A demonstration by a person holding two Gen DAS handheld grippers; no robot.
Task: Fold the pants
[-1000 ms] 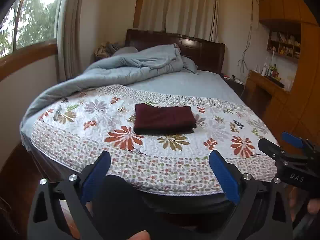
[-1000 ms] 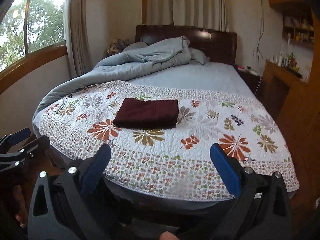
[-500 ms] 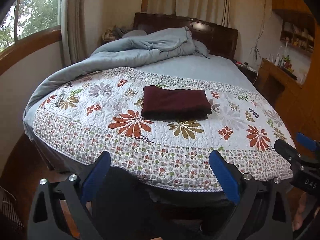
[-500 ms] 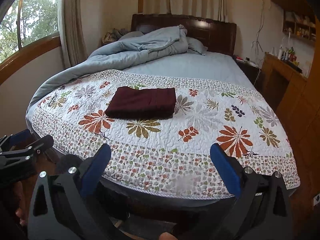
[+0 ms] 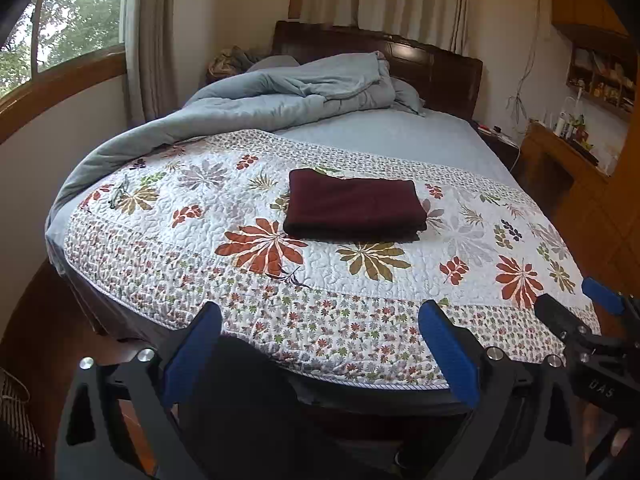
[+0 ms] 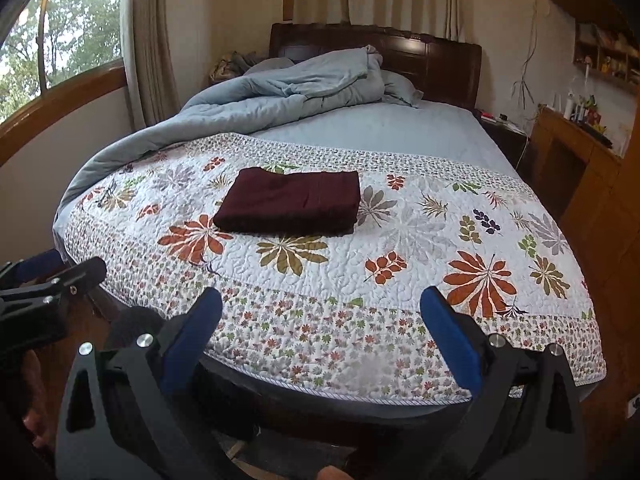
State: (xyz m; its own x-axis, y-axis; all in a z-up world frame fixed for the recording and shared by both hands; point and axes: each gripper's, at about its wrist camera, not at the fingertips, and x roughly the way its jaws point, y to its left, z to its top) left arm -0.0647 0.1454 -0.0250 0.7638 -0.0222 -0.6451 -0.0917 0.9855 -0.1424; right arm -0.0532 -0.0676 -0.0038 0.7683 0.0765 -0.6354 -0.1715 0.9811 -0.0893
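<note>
Dark maroon pants lie folded into a neat rectangle on the floral quilt of the bed; they also show in the right wrist view. My left gripper is open and empty, held off the bed's foot edge. My right gripper is open and empty, also short of the foot edge. Each gripper shows at the edge of the other's view: the right one and the left one.
A crumpled grey-blue duvet lies along the left and head of the bed. A dark wooden headboard stands behind. A wooden desk with small items is to the right. A window is on the left wall.
Both grippers have moved a little closer to the bed and tilted downward, so the bed and pants sit larger and lower in view. The pants have not moved.
</note>
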